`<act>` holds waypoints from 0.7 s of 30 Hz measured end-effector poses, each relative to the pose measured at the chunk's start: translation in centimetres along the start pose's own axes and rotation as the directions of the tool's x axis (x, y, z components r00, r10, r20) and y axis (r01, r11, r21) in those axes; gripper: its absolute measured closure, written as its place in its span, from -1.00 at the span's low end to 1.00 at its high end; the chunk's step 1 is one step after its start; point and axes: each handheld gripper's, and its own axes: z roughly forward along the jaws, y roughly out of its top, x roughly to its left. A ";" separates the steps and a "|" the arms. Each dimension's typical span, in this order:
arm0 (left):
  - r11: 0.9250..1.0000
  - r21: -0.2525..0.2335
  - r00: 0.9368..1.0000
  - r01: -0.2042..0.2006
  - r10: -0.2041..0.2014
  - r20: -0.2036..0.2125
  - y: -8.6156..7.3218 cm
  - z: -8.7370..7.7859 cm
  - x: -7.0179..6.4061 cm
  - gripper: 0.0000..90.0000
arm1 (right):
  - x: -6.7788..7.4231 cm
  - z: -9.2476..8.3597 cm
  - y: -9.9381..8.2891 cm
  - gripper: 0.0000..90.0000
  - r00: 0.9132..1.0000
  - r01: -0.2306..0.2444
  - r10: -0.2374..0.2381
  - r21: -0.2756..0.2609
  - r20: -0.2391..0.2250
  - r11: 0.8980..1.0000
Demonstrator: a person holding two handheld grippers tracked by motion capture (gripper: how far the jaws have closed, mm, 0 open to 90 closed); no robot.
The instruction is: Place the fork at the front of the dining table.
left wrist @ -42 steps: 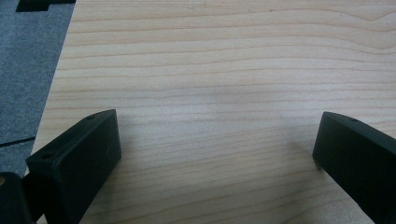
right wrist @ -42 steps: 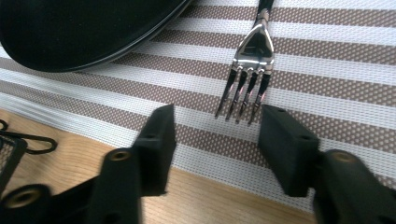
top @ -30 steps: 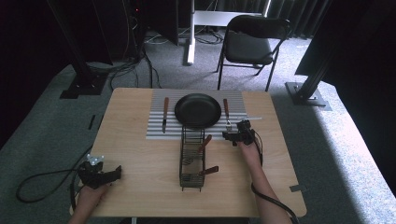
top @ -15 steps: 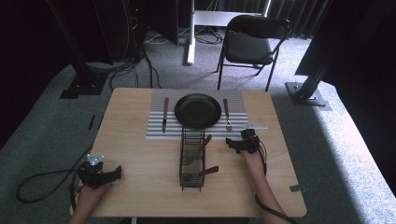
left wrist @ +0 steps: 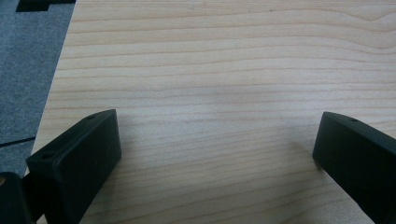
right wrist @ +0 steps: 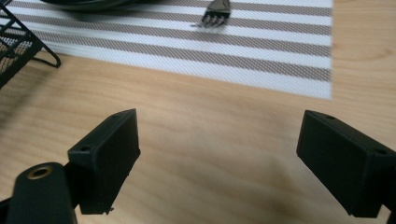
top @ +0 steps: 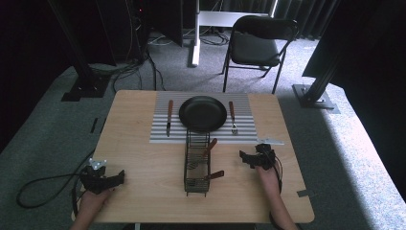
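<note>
Since the earlier frames the right gripper (top: 247,158) has drawn back from the edge of the placemat (top: 158,135) toward the near side of the tabletop (top: 143,163) and now sits to the right of the wire caddy (top: 197,165); the left gripper (top: 114,178) has not shifted from the near left corner. Both grippers are empty, with their fingers (right wrist: 105,156) spread wide apart, as each gripper view confirms: bare wood lies between the left pair (left wrist: 84,154), and wood with the mat's edge beyond lies between the right pair. The work in hand appears to be laying a place setting out of the caddy. A knife (top: 169,115) lies left of the black plate (top: 203,113) and a fork (top: 231,115) right of it, both on the striped mat. Two wooden-handled pieces remain in the caddy: one (top: 209,145) leaning out of the far compartment, its handle tilted up and to the right, and one (top: 214,175) at the near end with its handle poking out over the right wall. What kind of pieces they are cannot be made out. In my judgement the next step is best done by swinging the right gripper left toward a protruding handle, approaching from above and the right so the fingers straddle the handle clear of the wire. Close on the wood partway along it, then lift along the handle's own lean so the head does not snag the mesh. The caddy is light and open-framed, and may drag or tip if the piece catches.
</note>
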 end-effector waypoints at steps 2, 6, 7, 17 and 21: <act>1.000 0.000 1.000 0.000 0.000 0.000 0.0 0.0 0.0 -0.98 | -0.3 -0.5 -0.4 -0.72 1.000 -0.001 0.001 0.003 -0.003 1.000; 1.000 0.001 1.000 0.000 0.000 0.000 0.0 0.0 0.0 -0.98 | -0.6 -1.4 -1.3 -0.72 1.000 0.008 -0.008 0.016 0.001 1.000; 1.000 0.001 1.000 -0.001 0.001 0.000 0.0 0.0 0.0 -0.98 | -0.7 -1.6 -1.6 -0.72 1.000 0.010 -0.010 0.018 0.010 1.000; 1.000 0.000 1.000 0.000 0.000 0.000 0.0 0.0 0.0 -0.98 | -1.1 -3.2 -3.5 -0.72 1.000 0.008 -0.008 0.018 0.022 1.000; 1.000 -0.001 1.000 0.002 -0.002 0.000 0.0 0.0 0.0 -0.98 | -1.1 -3.9 -4.2 -0.72 0.998 0.036 -0.036 0.007 0.053 0.999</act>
